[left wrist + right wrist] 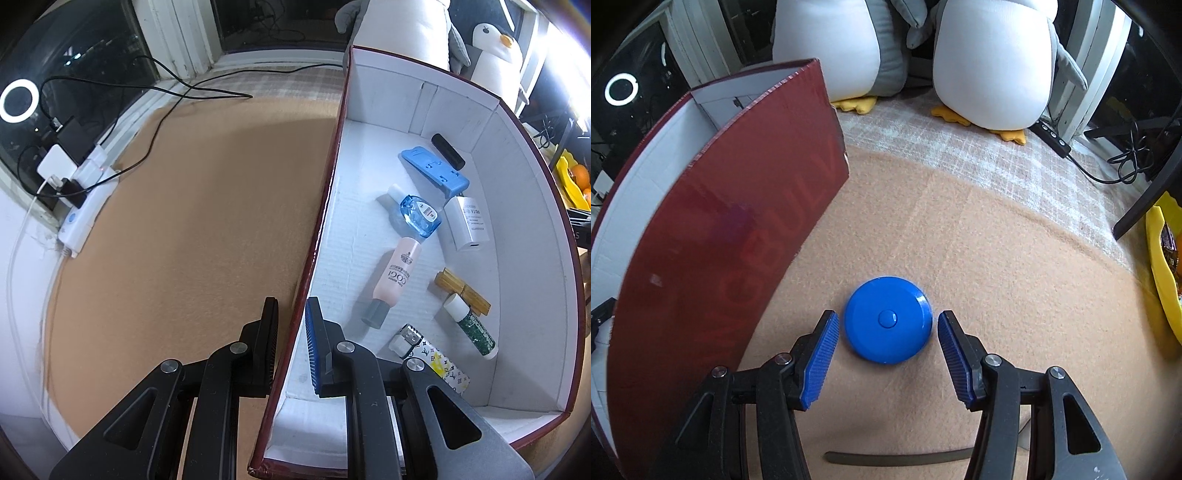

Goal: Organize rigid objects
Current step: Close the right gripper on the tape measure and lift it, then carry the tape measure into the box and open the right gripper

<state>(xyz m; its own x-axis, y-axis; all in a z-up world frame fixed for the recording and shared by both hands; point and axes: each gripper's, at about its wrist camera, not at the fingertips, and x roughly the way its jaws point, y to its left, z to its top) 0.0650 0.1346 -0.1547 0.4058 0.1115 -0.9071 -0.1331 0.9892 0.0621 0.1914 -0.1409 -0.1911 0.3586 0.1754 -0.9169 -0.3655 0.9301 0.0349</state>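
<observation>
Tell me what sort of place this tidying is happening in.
Probably a room in a home, by a window. Stuffed penguin toys sit on a checked cloth, a tan blanket covers the work surface, and a power strip with chargers lies along the window sill.

Left gripper: matte black linkage arms, triangular cut-outs, round silver pivot screws; one finger with ribbed blue pad, other showing black ribbed edge. Right gripper: same black frame, silver screws, both fingers with ribbed blue pads, grey speckles at 5 o'clock.
</observation>
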